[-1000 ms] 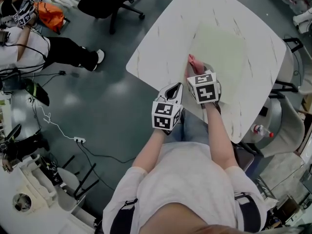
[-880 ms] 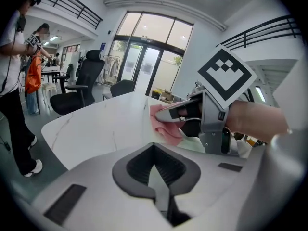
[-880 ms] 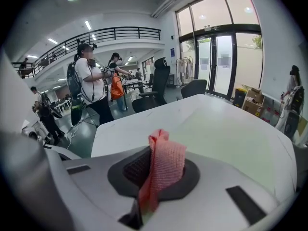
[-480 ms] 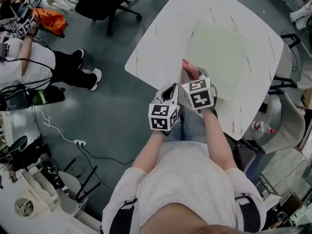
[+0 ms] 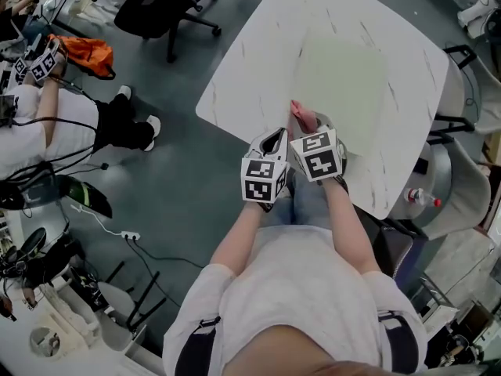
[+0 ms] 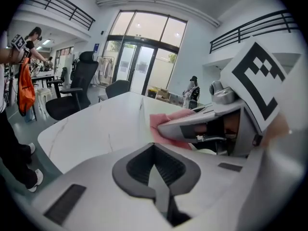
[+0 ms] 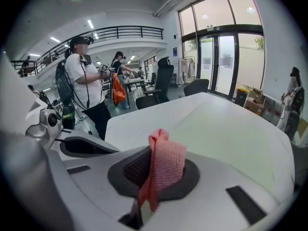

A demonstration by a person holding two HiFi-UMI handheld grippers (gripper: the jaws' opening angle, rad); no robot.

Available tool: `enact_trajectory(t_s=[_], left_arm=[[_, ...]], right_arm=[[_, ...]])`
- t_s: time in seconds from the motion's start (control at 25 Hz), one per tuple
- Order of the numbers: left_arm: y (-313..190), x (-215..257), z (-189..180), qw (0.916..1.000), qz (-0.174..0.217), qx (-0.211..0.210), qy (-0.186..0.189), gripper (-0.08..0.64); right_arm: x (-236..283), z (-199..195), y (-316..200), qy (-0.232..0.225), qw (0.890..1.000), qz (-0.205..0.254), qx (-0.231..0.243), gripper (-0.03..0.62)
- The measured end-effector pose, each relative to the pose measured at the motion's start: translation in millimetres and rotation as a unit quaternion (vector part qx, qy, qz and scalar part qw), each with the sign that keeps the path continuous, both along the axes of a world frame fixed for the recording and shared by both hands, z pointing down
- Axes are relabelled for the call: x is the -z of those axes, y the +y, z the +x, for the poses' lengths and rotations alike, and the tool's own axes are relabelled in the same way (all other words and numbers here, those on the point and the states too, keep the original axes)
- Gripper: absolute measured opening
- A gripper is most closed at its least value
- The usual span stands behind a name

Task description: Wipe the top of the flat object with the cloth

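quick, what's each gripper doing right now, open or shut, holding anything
left gripper: shut, nothing between its jaws
right gripper: shut on the pink knitted cloth

You face a white table (image 5: 250, 61) with rounded corners and thin grey veins running through its top; in your head view it sits turned, one corner pointing toward you. A pale green mat (image 5: 344, 77) lies flat on it, toward the right half of the top, with bare white surface along its left side and beyond its far edge. In your right gripper view the mat covers the right part of the top, the white showing to its left.
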State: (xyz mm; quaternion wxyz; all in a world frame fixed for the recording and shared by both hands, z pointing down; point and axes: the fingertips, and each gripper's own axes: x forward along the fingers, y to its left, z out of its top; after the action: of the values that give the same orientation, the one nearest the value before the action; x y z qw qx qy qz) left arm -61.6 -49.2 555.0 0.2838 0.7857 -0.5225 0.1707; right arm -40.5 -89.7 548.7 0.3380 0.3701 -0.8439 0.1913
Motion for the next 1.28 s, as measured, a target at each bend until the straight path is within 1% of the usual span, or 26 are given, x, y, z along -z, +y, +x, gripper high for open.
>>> enact_trajectory(t_s=[0.16,0.28,0.56,0.92,1.12,1.28], left_arm=[[-3,-2,-1,1.0,-0.004,-0.002,-0.005,0.014],[1,0,1,1.0,-0.003,0.0,-0.008,0.014],[3,1,2,0.9999,0.0,0.0,-0.017,0.014],[3,2,1,0.9996,0.002,-0.005,-0.027,0.014],[3,2,3,0.9994,0.002,-0.007,-0.032,0.015],[2,4,3,0.9992,0.003,-0.01,-0.038,0.014]], right_arm=[[-3,7,1,0.004,1.0,0.001,-0.005,0.029],[-1,22,7,0.01,1.0,0.004,-0.013,0.029],[-3,79,16,0.027,0.998,0.007,-0.054,0.029],[-3,152,30,0.041,0.992,0.003,-0.122,0.029],[-4,183,38,0.046,0.988,0.004,-0.149,0.029],[-2,198,40,0.048,0.985,0.006,-0.166,0.029]])
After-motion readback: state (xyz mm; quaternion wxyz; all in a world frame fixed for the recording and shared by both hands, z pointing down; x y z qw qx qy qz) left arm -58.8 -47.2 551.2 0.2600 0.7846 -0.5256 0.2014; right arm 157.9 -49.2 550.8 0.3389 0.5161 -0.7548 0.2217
